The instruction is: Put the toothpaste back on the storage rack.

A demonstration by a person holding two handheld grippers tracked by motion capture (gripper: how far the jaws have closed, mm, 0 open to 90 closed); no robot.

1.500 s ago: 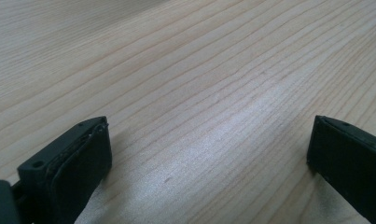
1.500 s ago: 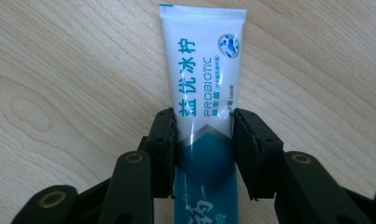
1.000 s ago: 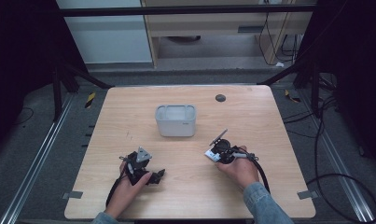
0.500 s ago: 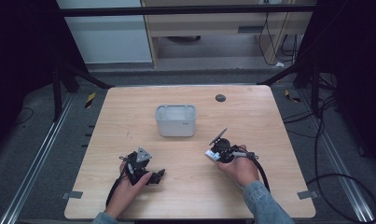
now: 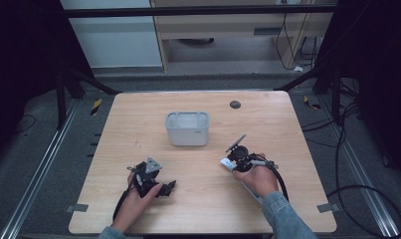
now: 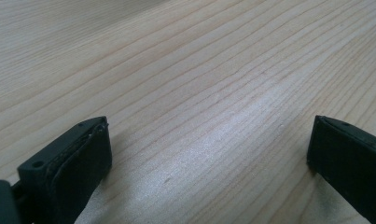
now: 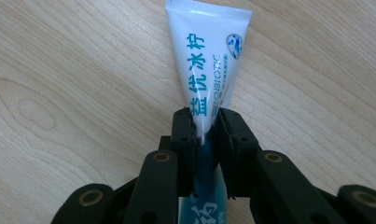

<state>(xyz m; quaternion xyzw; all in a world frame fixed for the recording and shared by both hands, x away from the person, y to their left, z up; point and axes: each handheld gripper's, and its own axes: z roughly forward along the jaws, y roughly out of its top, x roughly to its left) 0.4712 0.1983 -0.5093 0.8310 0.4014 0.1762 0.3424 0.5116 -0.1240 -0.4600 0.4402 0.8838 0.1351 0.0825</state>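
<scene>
A white toothpaste tube point(image 7: 206, 56) with blue lettering lies on the wooden table point(image 5: 138, 124), right of centre. My right gripper point(image 7: 205, 122) is shut on it: its jaws have just been closing and both pads now press on the tube's middle. In the high view the right gripper point(image 5: 238, 158) sits low over the table with the tube's white end point(image 5: 227, 163) poking out to its left. My left gripper point(image 5: 165, 188) rests near the front left. In the left gripper view it point(image 6: 209, 154) stands open, with bare wood between the jaws.
A grey-white plastic tub point(image 5: 187, 128) stands at the table's middle, beyond both grippers. A small dark round spot point(image 5: 235, 104) marks the far side of the tabletop. Cables trail from both grippers toward the front edge.
</scene>
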